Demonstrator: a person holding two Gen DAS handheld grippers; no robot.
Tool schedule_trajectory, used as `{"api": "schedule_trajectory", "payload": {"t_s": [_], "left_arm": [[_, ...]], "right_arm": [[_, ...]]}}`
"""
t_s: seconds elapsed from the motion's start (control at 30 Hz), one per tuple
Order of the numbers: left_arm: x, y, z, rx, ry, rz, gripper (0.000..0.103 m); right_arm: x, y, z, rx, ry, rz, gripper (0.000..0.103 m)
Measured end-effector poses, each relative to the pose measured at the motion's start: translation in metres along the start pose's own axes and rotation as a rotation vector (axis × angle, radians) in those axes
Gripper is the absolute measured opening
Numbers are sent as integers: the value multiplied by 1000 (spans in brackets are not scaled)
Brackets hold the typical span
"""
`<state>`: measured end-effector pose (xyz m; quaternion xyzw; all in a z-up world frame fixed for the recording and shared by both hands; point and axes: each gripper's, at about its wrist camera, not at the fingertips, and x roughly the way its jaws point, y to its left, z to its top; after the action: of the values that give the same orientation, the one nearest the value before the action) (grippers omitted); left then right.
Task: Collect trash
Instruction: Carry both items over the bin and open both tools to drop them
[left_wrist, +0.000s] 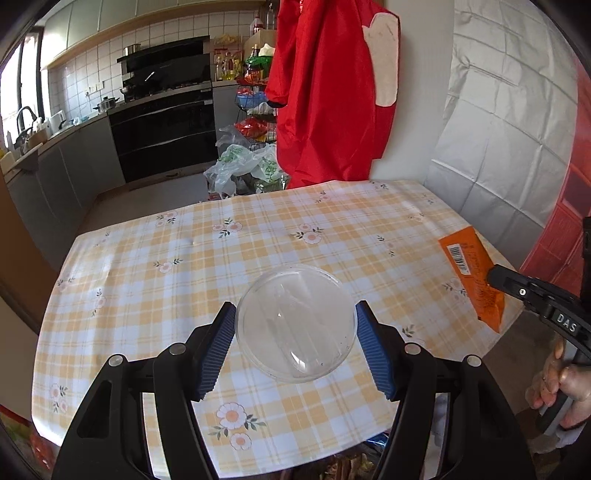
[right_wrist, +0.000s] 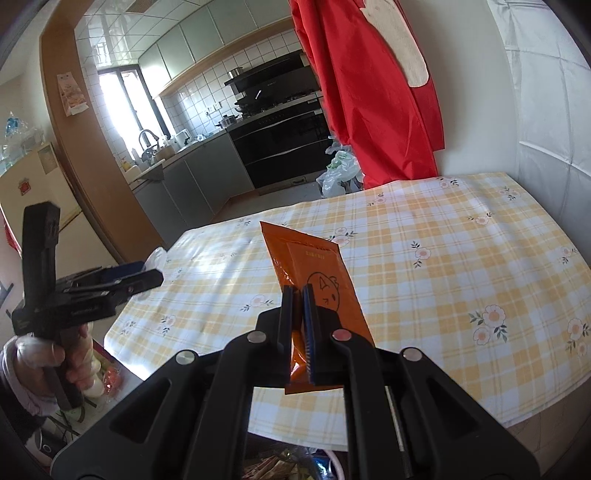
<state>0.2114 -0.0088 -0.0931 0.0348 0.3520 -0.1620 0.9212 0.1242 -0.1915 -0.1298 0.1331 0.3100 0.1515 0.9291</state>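
In the left wrist view my left gripper (left_wrist: 295, 314) holds a clear plastic dome lid (left_wrist: 295, 325) between its blue pads, above the checked tablecloth (left_wrist: 221, 258). The pads (left_wrist: 221, 332) touch both sides of the lid. In the right wrist view my right gripper (right_wrist: 298, 291) is shut on an orange snack wrapper (right_wrist: 314, 266) and holds it upright above the table (right_wrist: 443, 258). The wrapper (left_wrist: 472, 273) and right gripper (left_wrist: 495, 275) also show at the right of the left wrist view. The left gripper (right_wrist: 155, 277) shows at the left of the right wrist view.
A red garment (left_wrist: 325, 92) hangs at the table's far edge. Plastic bags (left_wrist: 243, 166) lie on the kitchen floor behind the table. A black oven (left_wrist: 166, 136) and counter stand further back. Cluttered items (right_wrist: 280, 465) lie below the table's near edge.
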Motion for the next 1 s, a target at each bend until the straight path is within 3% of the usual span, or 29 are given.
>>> {"api": "schedule_trajectory", "payload": {"t_s": [0.3, 0.53, 0.9, 1.0], "left_arm": [[-51, -24, -72, -95, 19, -125, 64], [-66, -40, -125, -110, 71, -138, 64], [-51, -56, -159, -104, 171, -171, 65], [-49, -58, -161, -106, 179, -174, 73]], "right_arm": [[-31, 22, -21, 9, -6, 35, 9], [-50, 36, -37, -1, -14, 62, 10], [-72, 44, -47, -14, -24, 81, 9], [-75, 44, -48, -14, -21, 79, 9]]}}
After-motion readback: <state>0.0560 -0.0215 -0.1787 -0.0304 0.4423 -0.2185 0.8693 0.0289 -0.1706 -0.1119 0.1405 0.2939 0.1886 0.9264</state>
